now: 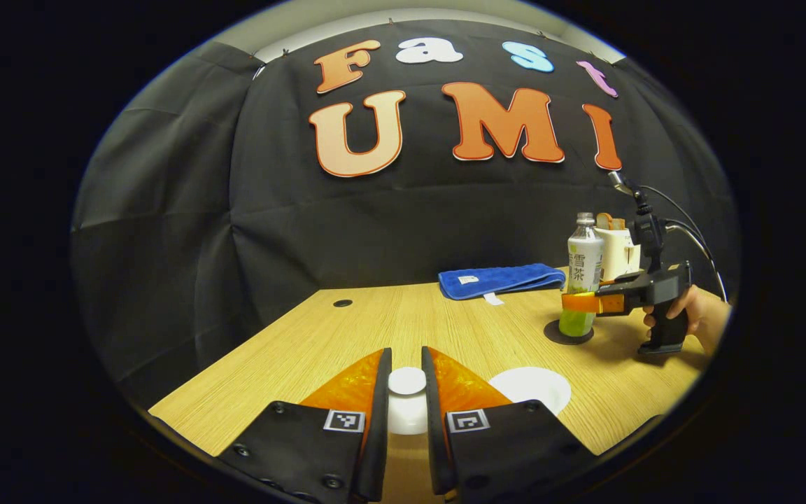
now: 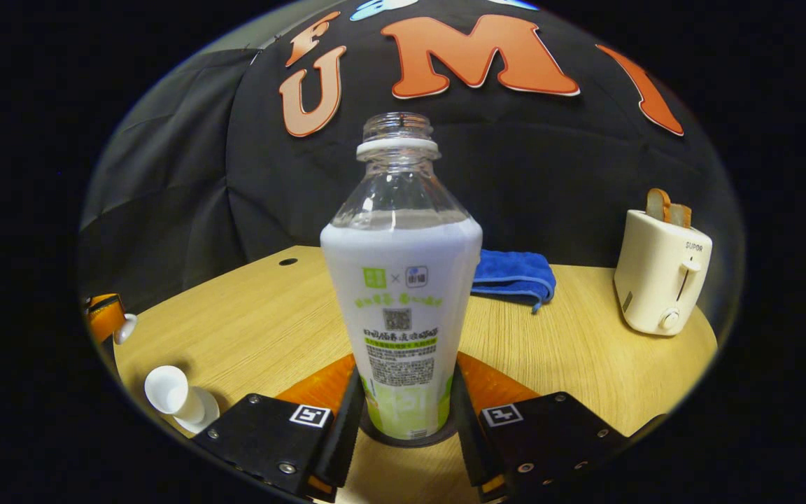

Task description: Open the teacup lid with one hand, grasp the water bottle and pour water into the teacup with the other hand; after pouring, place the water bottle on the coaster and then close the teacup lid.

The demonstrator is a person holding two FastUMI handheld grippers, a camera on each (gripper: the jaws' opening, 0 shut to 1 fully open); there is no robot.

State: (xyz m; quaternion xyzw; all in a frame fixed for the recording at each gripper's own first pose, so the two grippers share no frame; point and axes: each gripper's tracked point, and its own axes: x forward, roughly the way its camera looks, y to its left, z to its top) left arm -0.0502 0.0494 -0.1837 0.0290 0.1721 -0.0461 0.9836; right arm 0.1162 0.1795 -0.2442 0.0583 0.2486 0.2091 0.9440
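In the left gripper view, the left gripper [image 1: 406, 413] is holding the white teacup lid [image 1: 407, 381] by its knob, jaws narrow and pressing on it from both sides. Just to the right of the jaws, the open teacup [image 1: 530, 387] is sitting on the wooden bench [image 1: 305, 350], its white rim facing up and no lid on it. Farther off on the right, the water bottle [image 1: 583, 280] is standing upright on the dark round coaster [image 1: 569, 333], and the right gripper [image 1: 588, 302] is closing around its lower body, with a hand [image 1: 700, 318] gripping the black handle. Behind the bottle, a folded blue towel [image 1: 501, 278] is lying on the bench, and a cream toaster [image 1: 618, 250] is standing near the black cloth wall. In the right gripper view, the right gripper [image 2: 403, 420] is sitting with its jaws against both sides of the bottle [image 2: 401, 280], low on the label; the bottle has no cap, and its base is resting inside the coaster [image 2: 375, 437]. At the lower left, the teacup [image 2: 173, 399] is standing apart from the bottle, and the left gripper [image 2: 105, 316] is holding the lid [image 2: 125, 327] near the edge. Further back, the towel [image 2: 515, 274] is lying behind the bottle, and the toaster [image 2: 662, 280], with toast in its slots, is standing at the right.
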